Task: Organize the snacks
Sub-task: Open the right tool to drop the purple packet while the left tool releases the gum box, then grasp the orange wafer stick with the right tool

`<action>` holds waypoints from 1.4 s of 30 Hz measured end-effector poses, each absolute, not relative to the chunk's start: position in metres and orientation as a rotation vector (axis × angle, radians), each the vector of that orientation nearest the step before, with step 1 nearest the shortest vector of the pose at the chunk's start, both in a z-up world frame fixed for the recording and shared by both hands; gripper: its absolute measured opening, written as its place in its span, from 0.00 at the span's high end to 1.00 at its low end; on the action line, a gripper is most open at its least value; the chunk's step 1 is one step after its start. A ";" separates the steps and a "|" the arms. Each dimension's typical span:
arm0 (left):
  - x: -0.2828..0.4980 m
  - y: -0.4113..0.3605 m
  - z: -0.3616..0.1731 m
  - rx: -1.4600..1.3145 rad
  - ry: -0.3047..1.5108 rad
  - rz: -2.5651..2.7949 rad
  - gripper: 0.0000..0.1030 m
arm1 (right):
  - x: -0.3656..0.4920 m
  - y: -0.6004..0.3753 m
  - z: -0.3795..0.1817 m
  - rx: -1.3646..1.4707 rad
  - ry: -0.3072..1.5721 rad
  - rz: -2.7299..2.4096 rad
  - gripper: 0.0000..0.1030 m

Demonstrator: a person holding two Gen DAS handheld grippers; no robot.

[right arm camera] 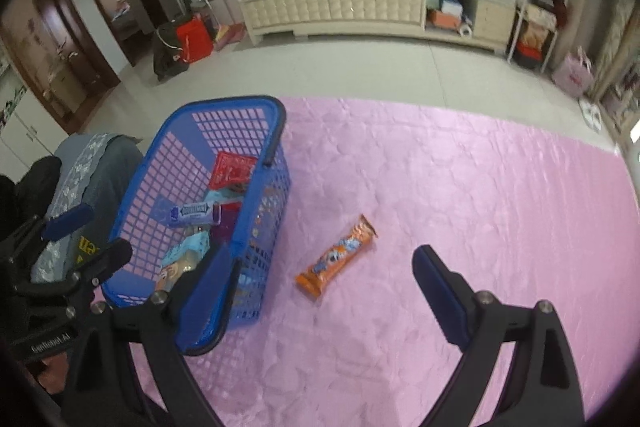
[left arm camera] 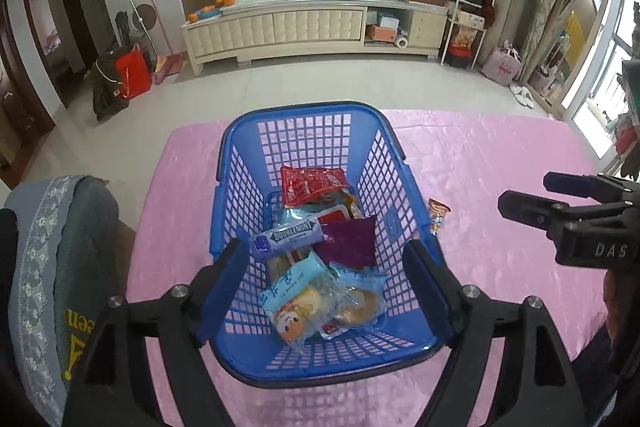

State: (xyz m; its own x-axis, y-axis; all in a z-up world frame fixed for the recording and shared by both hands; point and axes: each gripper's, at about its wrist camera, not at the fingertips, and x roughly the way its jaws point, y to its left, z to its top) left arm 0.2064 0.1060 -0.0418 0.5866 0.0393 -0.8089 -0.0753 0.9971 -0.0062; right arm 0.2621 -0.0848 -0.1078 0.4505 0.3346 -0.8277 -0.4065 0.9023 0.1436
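Observation:
A blue plastic basket stands on the pink tablecloth and holds several snack packs, among them a Doublemint pack, a red pack and a purple pack. My left gripper is open and empty above the basket's near end. An orange snack bar lies on the cloth right of the basket; it also shows in the left wrist view. My right gripper is open and empty, hovering just above and short of the bar.
The pink tablecloth covers the table. A chair back with a grey cloth stands at the table's left edge. A cream TV cabinet and a shelf rack stand across the floor.

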 end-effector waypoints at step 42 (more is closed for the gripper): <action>0.274 0.121 -0.124 -0.148 1.174 0.069 0.24 | 0.344 -0.064 -0.251 -0.019 1.374 0.354 0.71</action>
State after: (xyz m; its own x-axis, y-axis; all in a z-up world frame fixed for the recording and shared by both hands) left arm 0.2741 0.1214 -0.1239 0.3861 -0.0231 -0.9222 -0.1308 0.9882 -0.0795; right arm 0.3437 -0.0642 -0.2505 0.1511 0.2355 -0.9600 -0.2577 0.9470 0.1917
